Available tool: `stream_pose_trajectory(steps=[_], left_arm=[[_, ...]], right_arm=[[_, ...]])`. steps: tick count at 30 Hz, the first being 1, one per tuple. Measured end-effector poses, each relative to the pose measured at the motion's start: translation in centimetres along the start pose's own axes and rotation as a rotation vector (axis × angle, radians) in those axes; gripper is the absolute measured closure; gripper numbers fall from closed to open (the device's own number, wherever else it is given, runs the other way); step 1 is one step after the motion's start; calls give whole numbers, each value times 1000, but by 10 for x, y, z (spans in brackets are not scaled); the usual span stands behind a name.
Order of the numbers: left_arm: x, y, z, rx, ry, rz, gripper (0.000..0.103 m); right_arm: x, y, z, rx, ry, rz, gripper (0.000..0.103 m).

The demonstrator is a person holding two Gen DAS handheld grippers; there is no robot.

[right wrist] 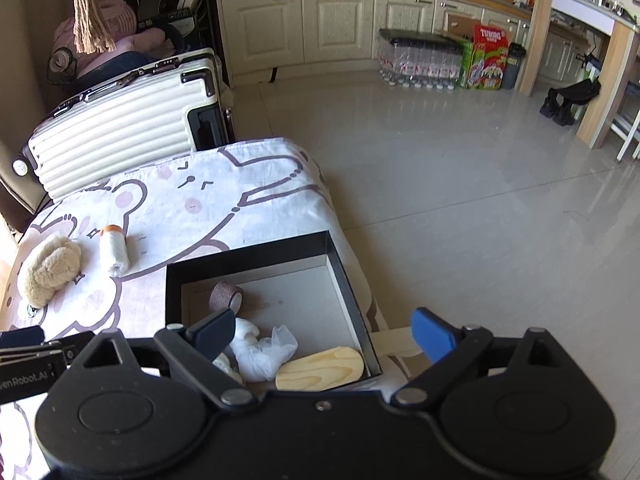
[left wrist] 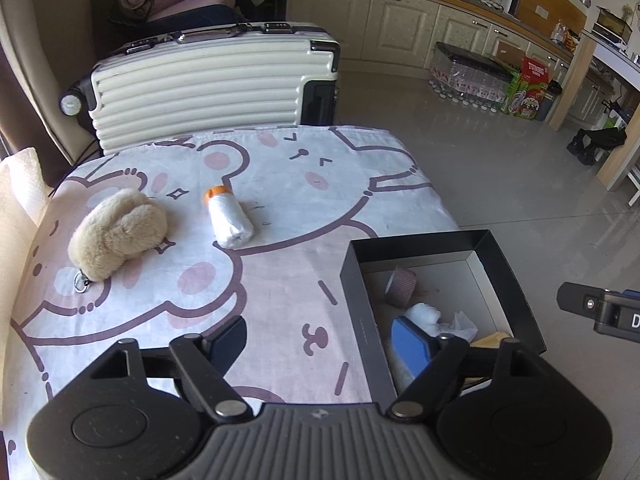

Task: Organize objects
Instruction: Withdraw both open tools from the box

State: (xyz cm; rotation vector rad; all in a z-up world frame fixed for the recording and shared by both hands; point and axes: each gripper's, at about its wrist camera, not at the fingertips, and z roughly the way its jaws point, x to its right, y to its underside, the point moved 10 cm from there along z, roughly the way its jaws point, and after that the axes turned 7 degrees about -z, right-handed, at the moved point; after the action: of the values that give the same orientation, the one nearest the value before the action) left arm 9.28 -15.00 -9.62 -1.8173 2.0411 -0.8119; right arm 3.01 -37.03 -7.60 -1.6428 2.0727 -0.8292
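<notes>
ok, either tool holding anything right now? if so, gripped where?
Nothing is held. The left tool and the right tool both stand open with nothing between their fingers. The plush toy and the white roll lie untouched on the sheet.

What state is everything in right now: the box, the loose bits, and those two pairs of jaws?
Black box: open, partly filled.
Tape roll: inside box.
Wooden piece: inside box.
Plush toy: on cloth, outside box.
Orange-capped roll: lying on cloth, outside box.
Suitcase: closed.
Left gripper: open, empty.
Right gripper: open, empty.
</notes>
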Motion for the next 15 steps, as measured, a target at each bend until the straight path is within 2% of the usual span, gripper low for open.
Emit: stream_pose_trajectory(steps=[6, 11, 15], left_arm=[[-8, -2, -4, 19, -15, -17, 6], [-11, -4, -5, 35, -29, -26, 0], [-12, -4, -5, 34, -27, -28, 0]], right_arm=[[2, -1, -5, 35, 24, -19, 0], [2, 0, -7, 46, 29, -39, 0], [0, 1, -7, 49, 35, -60, 0]])
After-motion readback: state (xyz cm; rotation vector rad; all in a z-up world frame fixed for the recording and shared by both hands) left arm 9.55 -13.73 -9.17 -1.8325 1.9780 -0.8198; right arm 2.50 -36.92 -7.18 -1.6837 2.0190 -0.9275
